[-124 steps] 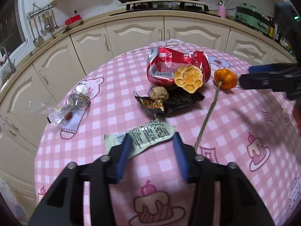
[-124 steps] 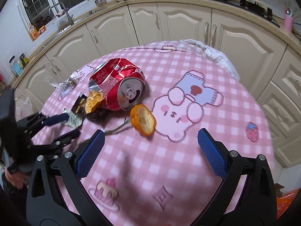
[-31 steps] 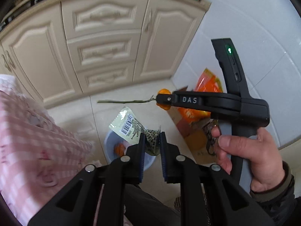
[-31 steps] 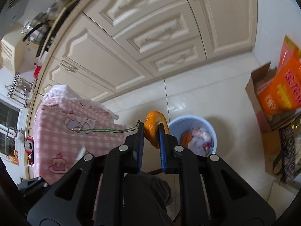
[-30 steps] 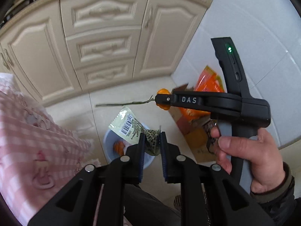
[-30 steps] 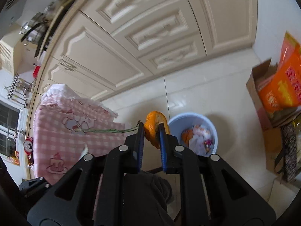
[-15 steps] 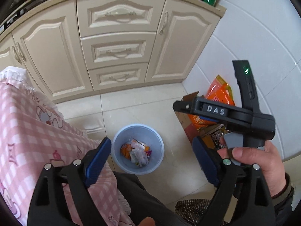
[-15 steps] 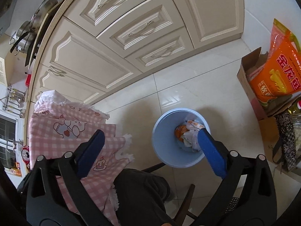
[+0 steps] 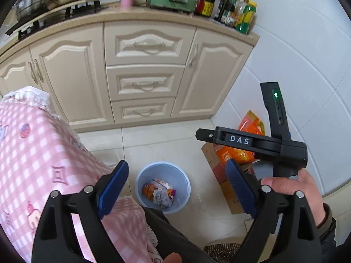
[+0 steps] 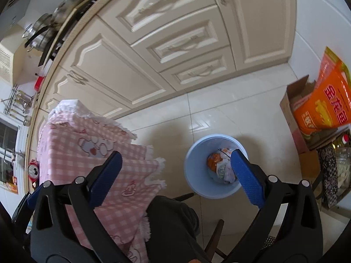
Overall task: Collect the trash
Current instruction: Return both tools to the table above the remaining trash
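Both the left hand-held gripper and right hand-held gripper are hanging wide open and empty, the bin of trash lying below and ahead of them.

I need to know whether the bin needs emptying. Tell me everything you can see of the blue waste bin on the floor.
The round pale blue plastic waste bin stands upright on the white tiled floor, open-topped, beside the pink checked tablecloth. Only its bottom is covered with crumpled orange and white wrappers; it is mostly empty.
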